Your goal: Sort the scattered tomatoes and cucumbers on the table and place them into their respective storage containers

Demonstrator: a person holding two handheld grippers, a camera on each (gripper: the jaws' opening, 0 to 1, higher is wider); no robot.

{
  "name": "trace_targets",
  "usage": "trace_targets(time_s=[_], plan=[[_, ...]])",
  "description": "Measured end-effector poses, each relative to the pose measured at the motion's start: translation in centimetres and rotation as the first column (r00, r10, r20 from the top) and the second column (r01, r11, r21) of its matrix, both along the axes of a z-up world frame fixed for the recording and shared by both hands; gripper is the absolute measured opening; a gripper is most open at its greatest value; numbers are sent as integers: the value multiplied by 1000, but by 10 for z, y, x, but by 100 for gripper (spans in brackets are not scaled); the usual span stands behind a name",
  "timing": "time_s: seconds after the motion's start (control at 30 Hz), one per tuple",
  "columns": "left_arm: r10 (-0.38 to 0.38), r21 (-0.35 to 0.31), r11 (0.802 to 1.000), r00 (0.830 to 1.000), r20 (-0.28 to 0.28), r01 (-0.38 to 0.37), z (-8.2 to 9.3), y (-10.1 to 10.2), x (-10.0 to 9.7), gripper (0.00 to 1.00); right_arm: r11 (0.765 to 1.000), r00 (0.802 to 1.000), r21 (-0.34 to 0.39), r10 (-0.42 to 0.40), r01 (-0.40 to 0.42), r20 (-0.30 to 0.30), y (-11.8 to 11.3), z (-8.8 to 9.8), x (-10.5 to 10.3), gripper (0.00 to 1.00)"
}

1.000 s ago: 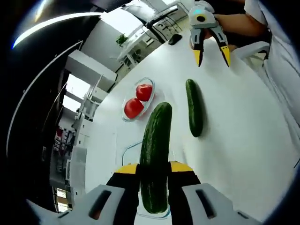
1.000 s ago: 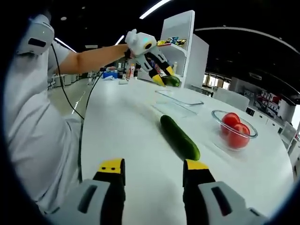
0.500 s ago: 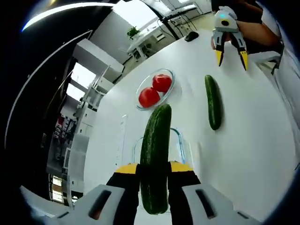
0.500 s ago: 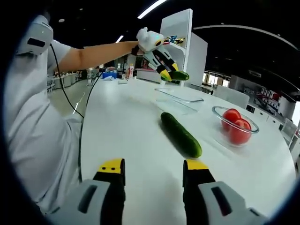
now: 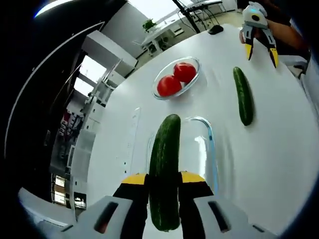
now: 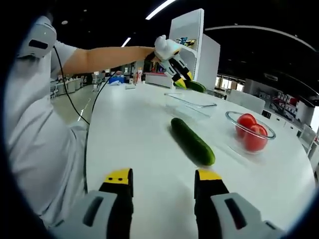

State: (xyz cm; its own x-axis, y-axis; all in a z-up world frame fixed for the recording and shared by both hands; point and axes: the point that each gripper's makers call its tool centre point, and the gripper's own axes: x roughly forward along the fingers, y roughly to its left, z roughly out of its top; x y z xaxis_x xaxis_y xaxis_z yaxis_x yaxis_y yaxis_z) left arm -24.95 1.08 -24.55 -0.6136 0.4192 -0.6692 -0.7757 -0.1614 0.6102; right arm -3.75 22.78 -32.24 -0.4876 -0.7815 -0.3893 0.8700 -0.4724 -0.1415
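Cucumber (image 5: 166, 169) over glass container (image 5: 209, 149), tomato bowl (image 5: 192, 79) beyond

White table (image 6: 134, 149), curved edge, extending toward the background; tall white display cabinet (image 6: 192, 47) behind it, small colourful items on its upper shelf; person's white sleeve (image 6: 35, 134) beside the table edge, thin black cable (image 6: 65, 94) hanging alongside; potted plant (image 5: 148, 24) and white shelving unit (image 5: 102, 92) beyond the table; ceiling strip light (image 6: 159, 9) overhead.

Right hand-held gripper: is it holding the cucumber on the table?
No. The right hand-held gripper is open with nothing between its jaws, and the loose cucumber lies on the white table ahead of them.
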Motion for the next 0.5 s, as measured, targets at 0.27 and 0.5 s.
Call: trace_targets(time_s=[0.27,0.5], plan=[[18,-44,999,999,46,-16,-25,-4,-13,22,1000,1000,-4,-4,4,4,1,0,0,48],[14,-135,991,998,53,-7,-43,-12,-10,22,999,1000,-20,-26,26,-5,6,4,-3,48]])
